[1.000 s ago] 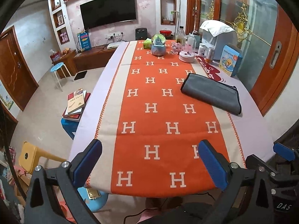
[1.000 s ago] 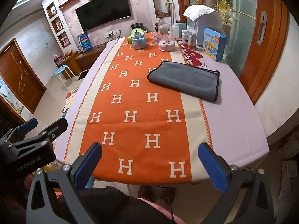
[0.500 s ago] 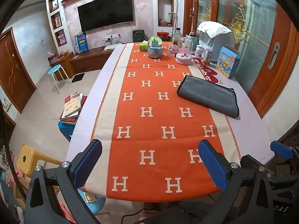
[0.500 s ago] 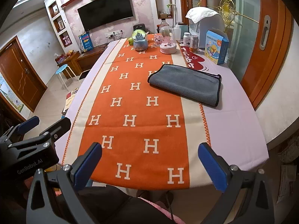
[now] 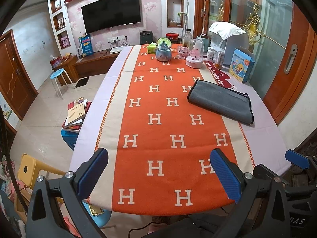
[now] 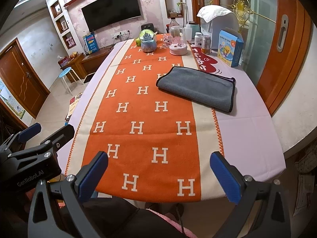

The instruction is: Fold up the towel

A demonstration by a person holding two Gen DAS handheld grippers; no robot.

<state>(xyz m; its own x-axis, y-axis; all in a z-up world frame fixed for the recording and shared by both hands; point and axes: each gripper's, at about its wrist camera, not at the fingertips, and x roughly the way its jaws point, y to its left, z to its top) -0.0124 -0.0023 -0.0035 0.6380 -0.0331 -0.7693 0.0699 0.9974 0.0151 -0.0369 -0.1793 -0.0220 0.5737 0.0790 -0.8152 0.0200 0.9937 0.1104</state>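
Grey towel [image 5: 221, 103] [image 6: 196, 88], black-edged, folded flat, table's right side, lying askew.

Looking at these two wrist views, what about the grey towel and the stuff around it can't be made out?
- Grey towel: layer count and underside hidden in both views by its own top layer.
- Bottles: labels too small, left view.
- Blue box: print too small; back hidden.
- Table near edge: cut off by open left claw and right claw.
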